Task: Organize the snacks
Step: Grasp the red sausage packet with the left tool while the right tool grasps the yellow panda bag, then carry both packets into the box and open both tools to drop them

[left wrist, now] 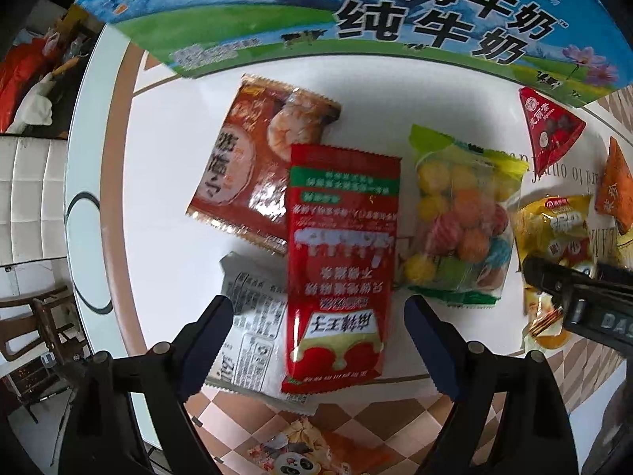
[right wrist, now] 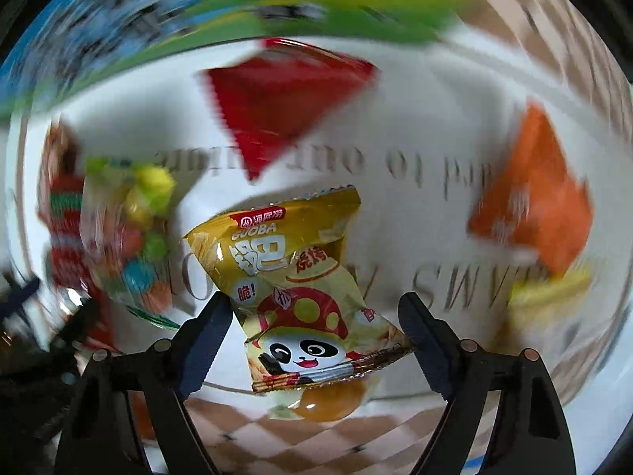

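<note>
My left gripper (left wrist: 318, 308) points straight down and stands open over a long red snack packet (left wrist: 340, 245). The packet lies between the fingers with a gap on each side. It overlaps a white packet (left wrist: 249, 316) and an orange-brown shrimp snack bag (left wrist: 253, 158). My right gripper (right wrist: 314, 301) is open around a gold panda-print crisp packet (right wrist: 300, 277). The left fingertip (right wrist: 221, 308) sits at the packet's edge, with no clear squeeze. An orange jelly (right wrist: 328, 403) lies under that packet. In the left wrist view a finger of the right gripper (left wrist: 554, 281) crosses the same gold packet (left wrist: 554, 229).
A blue and green milk carton box (left wrist: 356, 19) stands at the far side of the white round table (left wrist: 158, 237). Around it lie a clear bag of coloured balls (left wrist: 463, 221), a red triangular packet (right wrist: 285, 95) and an orange one (right wrist: 534, 198). A white chair (left wrist: 27, 198) stands off the table's left edge.
</note>
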